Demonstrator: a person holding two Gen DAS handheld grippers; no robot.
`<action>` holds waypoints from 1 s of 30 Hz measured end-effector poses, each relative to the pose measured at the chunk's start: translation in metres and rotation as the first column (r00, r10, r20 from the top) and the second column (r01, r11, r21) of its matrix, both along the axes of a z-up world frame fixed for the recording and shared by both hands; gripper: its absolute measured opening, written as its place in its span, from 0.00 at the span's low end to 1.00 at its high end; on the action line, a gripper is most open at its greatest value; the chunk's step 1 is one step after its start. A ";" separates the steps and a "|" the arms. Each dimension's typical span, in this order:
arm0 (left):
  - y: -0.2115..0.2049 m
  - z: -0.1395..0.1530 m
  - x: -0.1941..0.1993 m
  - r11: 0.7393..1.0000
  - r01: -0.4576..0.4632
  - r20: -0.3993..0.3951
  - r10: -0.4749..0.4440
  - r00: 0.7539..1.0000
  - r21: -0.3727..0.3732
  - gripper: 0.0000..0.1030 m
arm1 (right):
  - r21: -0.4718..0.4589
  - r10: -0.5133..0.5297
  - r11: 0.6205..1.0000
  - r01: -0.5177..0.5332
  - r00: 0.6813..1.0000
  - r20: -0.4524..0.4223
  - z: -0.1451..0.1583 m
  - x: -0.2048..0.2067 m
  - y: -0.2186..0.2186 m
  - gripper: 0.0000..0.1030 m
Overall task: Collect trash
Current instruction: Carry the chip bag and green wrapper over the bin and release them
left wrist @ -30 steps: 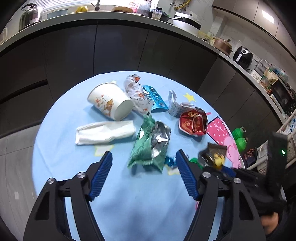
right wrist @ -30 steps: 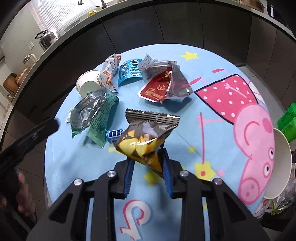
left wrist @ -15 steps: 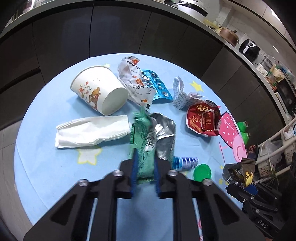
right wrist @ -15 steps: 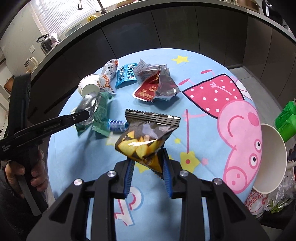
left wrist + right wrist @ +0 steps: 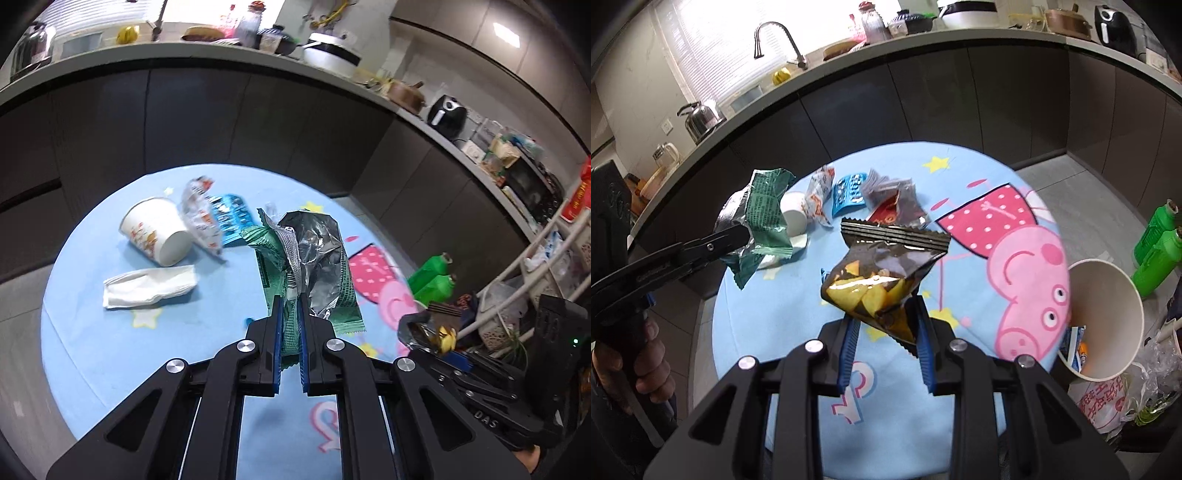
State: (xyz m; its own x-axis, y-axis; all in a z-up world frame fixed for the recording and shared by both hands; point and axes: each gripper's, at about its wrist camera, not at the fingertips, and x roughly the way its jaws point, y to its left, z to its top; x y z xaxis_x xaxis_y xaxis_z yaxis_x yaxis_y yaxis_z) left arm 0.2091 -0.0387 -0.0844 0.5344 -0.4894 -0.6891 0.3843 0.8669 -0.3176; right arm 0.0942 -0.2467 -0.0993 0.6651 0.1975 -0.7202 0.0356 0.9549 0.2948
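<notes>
Our left gripper [image 5: 290,306], its jaws just closed, pinches the green foil wrapper [image 5: 314,266] above the round table [image 5: 92,332]. Our right gripper [image 5: 886,314] pinches the dark chip bag [image 5: 886,273] left of the paper bucket [image 5: 1108,317].

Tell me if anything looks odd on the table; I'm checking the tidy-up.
The white paper cup lies tipped on its side among crumpled wrappers on the blue cartoon tablecloth; nothing looks spilled from it.

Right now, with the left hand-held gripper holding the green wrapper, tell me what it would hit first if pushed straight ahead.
The left hand-held gripper, shut on the green wrapper, points down at the blue tablecloth. Likely that bare cloth comes first, just short of the blue blister pack; depth is unclear.
</notes>
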 end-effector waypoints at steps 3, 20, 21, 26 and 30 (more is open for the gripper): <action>-0.018 0.014 -0.013 0.999 0.052 0.029 -0.051 0.998 -0.013 0.06 | 0.001 -0.031 1.000 0.031 0.999 0.024 0.010 -0.014 -0.014 0.29; -0.168 0.016 -0.042 0.941 0.339 0.021 -0.338 0.941 -0.008 0.07 | -0.001 -0.328 0.945 0.328 0.945 0.018 -0.003 -0.072 -0.137 0.29; -0.178 0.014 -0.042 0.935 0.354 0.015 -0.354 0.935 -0.006 0.07 | -0.007 -0.344 0.939 0.344 0.939 0.012 -0.007 -0.076 -0.143 0.29; -0.224 -0.004 -0.039 0.910 0.414 -0.015 -0.414 0.910 0.004 0.07 | 0.006 -0.406 0.914 0.406 0.913 -0.037 -0.032 -0.086 -0.175 0.29; -0.254 -0.020 -0.036 0.891 0.455 -0.059 -0.453 0.889 0.009 0.07 | 0.045 -0.425 0.902 0.429 0.902 -0.073 -0.056 -0.088 -0.195 0.29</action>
